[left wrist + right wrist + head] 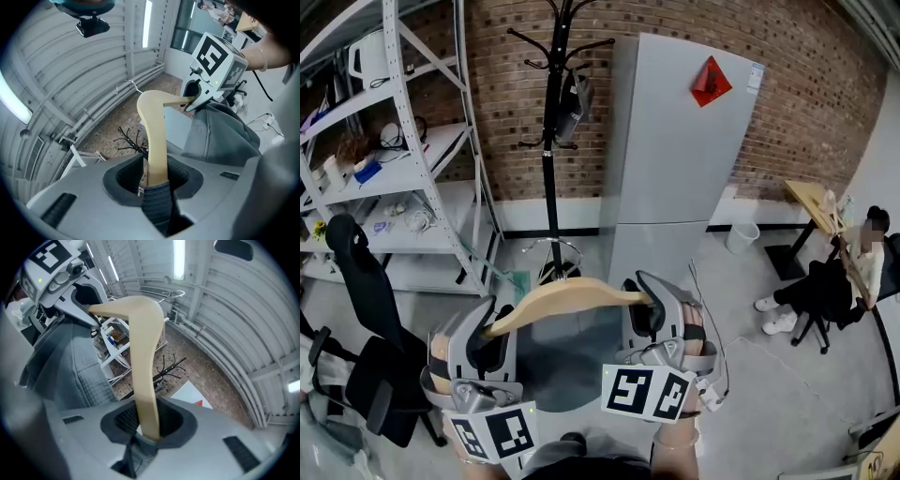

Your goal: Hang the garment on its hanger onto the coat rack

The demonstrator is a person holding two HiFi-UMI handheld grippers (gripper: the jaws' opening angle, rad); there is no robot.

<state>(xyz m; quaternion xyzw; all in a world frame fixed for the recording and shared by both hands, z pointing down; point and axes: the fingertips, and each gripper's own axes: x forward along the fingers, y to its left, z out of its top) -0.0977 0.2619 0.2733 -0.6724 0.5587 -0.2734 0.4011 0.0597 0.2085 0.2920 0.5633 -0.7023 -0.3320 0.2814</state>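
- Pale curved wooden hanger (pixel 567 298) is held roughly level in the air in front of the person, one end in each gripper.
- The left gripper (pixel 487 330) has its jaws closed on the hanger's left end. The left gripper view shows the wooden arm rising from between the jaws (pixel 157 176), with dark grey fabric bunched at its base.
- The right gripper (pixel 652 305) has its jaws clamped on the hanger's other end. In the right gripper view the wood stands straight up out of the jaws (pixel 147 425).
- A grey fabric garment (pixel 220 136) is draped on the hanger and hangs between the two grippers.
- The hanger's thin metal hook (pixel 129 84) sticks out from the middle of the wooden arc, touching nothing.
- A black metal coat rack (pixel 551 141) with curved hooks stands ahead, against the red brick wall (pixel 506 94). The hanger is apart from it.
- A tall grey cabinet (pixel 675 159) stands just right of the coat rack, and white metal shelving (pixel 403 141) stands to its left.
- A black office chair (pixel 370 319) is at the left, and a seated person (pixel 834 281) is at the far right.
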